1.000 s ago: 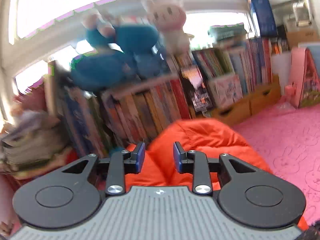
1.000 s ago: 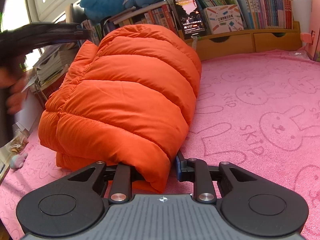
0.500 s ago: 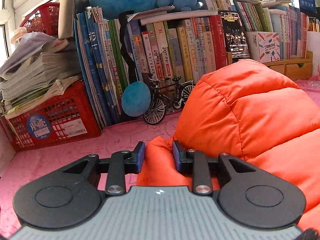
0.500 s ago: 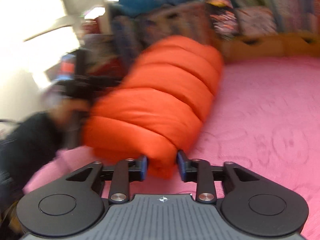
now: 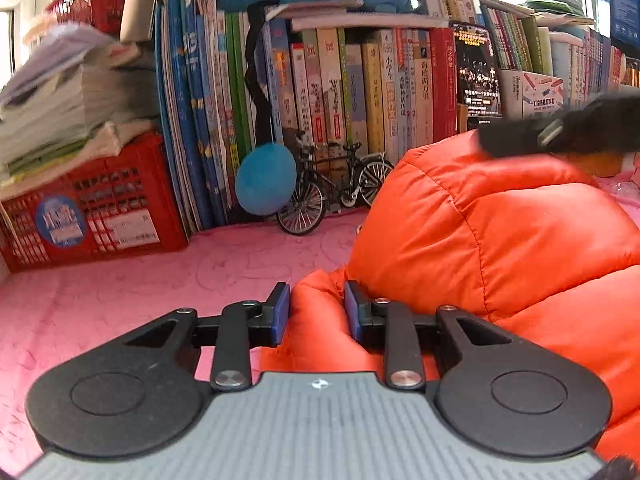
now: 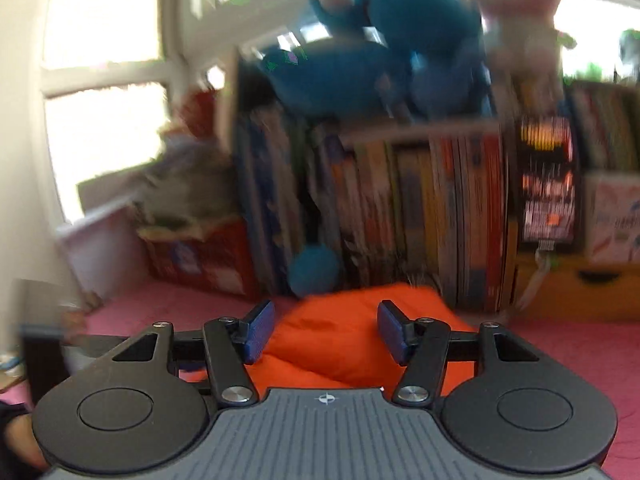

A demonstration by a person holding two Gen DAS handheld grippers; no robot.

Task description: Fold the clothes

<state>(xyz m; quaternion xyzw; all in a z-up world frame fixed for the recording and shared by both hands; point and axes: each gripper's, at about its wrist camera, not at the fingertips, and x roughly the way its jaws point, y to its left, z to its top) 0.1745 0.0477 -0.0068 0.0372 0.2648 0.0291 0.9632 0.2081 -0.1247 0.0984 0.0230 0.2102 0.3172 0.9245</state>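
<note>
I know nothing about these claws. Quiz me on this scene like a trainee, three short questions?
1. True or false: the left claw pinches a fold of the orange puffer jacket.
2. What toy stands in front of the books?
3. The red crate holds: A) shoes B) stacked papers C) fruit.

Key: 1 true. 2 a model bicycle. 3 B.
</note>
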